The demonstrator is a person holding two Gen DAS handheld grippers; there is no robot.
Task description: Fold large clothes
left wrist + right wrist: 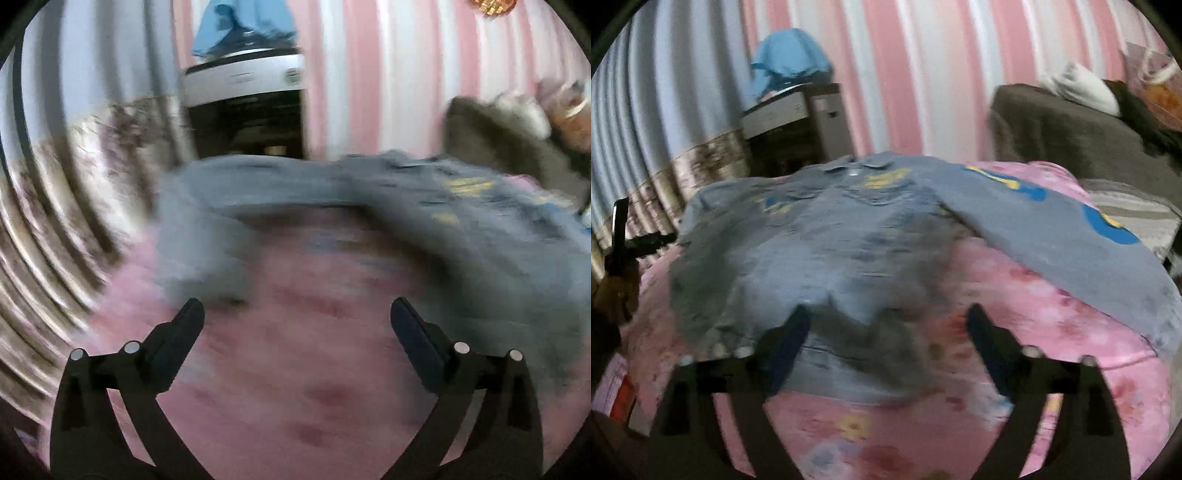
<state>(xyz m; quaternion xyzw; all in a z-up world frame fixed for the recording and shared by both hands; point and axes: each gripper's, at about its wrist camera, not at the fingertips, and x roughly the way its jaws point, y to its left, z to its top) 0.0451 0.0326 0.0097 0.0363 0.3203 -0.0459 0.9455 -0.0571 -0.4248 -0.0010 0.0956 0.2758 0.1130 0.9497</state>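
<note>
Fingers of the left gripper [297, 314] spread wide over bare pink floral bedspread [314, 398], holding nothing. Right gripper [888, 323] likewise gapes, straddling the hem of the grey-blue denim jacket [827, 243] lying flat beyond, sleeve outstretched, before pink-striped curtains [923, 74].

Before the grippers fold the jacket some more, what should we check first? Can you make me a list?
1. Left hand-held gripper empty: ok, jaws wide open over the pink flowered bedcover.
2. Right hand-held gripper empty: ok, jaws open, the hem only lies between them.
3. Grey-blue denim jacket with yellow and blue patches lying flat: ok, front up, collar at the far side.
4. One sleeve folded in: not ok, it is spread out sideways.
5. The other sleeve: cannot tell, too blurred.
</note>
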